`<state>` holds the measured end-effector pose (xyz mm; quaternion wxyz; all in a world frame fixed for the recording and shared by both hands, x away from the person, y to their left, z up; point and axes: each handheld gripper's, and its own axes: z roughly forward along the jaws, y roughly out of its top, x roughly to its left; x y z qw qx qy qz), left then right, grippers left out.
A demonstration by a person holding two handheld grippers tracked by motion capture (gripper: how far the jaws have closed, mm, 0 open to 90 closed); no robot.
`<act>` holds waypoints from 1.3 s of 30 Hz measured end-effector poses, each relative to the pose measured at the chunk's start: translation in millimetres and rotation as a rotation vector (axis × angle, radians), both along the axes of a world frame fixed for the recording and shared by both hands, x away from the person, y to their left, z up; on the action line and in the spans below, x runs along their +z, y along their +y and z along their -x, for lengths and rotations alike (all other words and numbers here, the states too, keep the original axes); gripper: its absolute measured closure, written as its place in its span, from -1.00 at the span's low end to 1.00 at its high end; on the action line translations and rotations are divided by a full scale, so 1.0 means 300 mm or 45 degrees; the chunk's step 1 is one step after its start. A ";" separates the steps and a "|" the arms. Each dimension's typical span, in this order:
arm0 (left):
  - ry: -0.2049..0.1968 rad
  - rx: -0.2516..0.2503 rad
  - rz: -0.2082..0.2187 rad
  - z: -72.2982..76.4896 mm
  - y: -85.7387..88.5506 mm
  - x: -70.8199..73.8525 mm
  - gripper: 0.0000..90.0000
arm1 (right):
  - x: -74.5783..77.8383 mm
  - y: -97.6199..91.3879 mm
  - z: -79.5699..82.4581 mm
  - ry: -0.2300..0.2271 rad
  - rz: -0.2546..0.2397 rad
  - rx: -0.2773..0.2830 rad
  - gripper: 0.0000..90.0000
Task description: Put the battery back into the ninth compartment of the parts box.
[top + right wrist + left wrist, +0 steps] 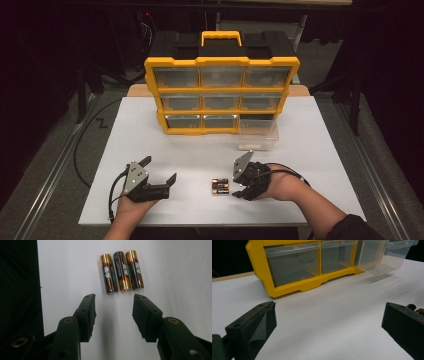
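I see a white table point(320, 150) lit brightly against a dark room, grey floor point(60, 140) on both its sides, a metal rail point(47, 185) along its left edge, and black stand legs point(355, 100) beyond its far right corner.

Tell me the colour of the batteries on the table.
The batteries are black with copper-gold ends, clearest in the right gripper view.
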<state>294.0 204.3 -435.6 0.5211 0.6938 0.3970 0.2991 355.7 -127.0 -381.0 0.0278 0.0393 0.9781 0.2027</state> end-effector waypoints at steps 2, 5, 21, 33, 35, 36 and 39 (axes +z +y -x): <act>0.002 0.001 -0.002 0.000 0.001 0.000 -1.00 | 0.001 0.009 0.003 0.012 0.009 0.004 0.28; 0.000 0.001 0.002 0.000 0.001 0.000 -1.00 | -0.003 0.020 0.002 0.006 0.011 0.032 0.34; -0.008 -0.003 0.011 0.002 0.004 0.005 -1.00 | -0.013 0.111 0.003 0.014 0.039 0.101 0.52; -0.016 -0.005 0.013 0.002 0.005 0.007 -1.00 | -0.047 0.141 -0.002 -0.014 0.088 0.136 0.58; -0.015 -0.005 0.012 0.002 0.005 0.007 -1.00 | -0.051 0.142 -0.002 -0.019 0.088 0.137 0.60; -0.014 -0.005 0.012 0.002 0.005 0.007 -1.00 | -0.052 0.143 -0.002 -0.016 0.094 0.143 0.61; -0.016 -0.005 0.012 0.003 0.006 0.007 -1.00 | -0.058 0.147 0.000 -0.014 0.103 0.150 0.66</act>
